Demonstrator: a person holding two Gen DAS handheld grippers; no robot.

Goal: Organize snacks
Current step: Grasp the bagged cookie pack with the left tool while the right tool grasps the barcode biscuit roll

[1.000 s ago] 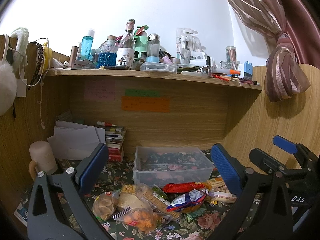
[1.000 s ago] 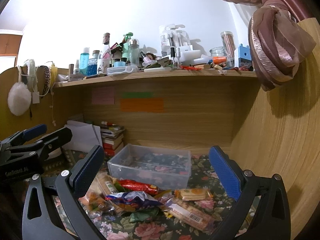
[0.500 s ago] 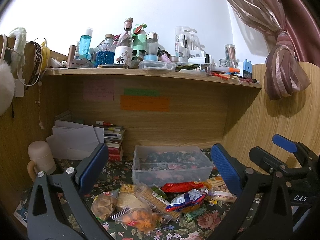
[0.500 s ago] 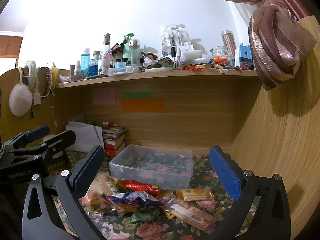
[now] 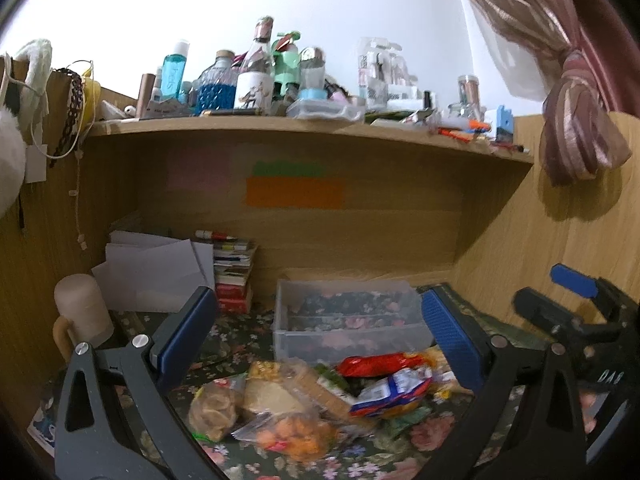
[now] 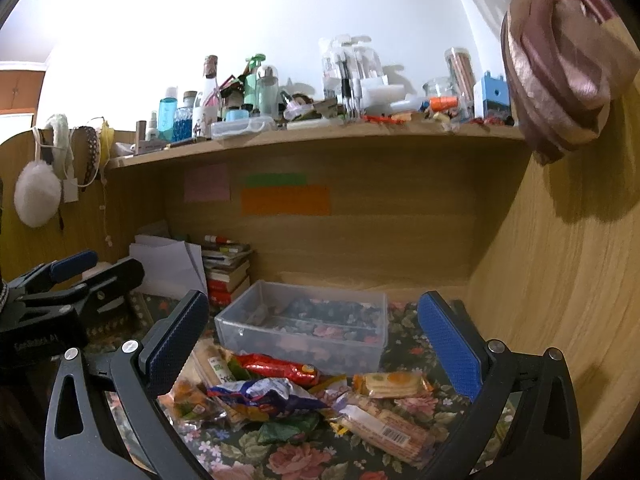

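We are holding the left tool (image 5: 316,340) spread wide with nothing between its blue pads, and the right tool (image 6: 312,340) is likewise gaping and gripping nothing. Both are hovering above the snack pile (image 6: 304,396), which is lying on the floral cloth of the table (image 6: 288,460) just in front of a clear plastic bin (image 6: 304,332).

In the pile we are seeing a red wrapper (image 6: 280,374) nearest the bin, a crumpled blue and white packet (image 6: 268,394) touching it, a green wrapper (image 6: 288,428) below that, an orange-printed cracker pack (image 6: 390,384) to the right, and a long biscuit sleeve (image 6: 388,430) with a barcode lying slantwise. From the left wrist view, clear bags of orange snacks (image 5: 288,434) and brown pieces (image 5: 214,410) are sitting at the near left edge of the pile.

Through the bin's clear walls only the flowered cloth is showing; we cannot tell whether anything small is lying inside.

Each tool is appearing in the other's camera: the right tool at the right edge of the left view, the left tool at the left edge of the right view, both angled in toward the pile.

Behind the bin, a stack of books (image 6: 228,272) and white papers (image 6: 168,264) are leaning against the wooden back panel, which is carrying pink, green and orange sticky notes (image 6: 286,200). A pale mug (image 5: 82,312) is standing at the left. The shelf (image 6: 320,138) above is crowded with bottles and jars, and a pink curtain (image 6: 556,80) is hanging knotted at the right.
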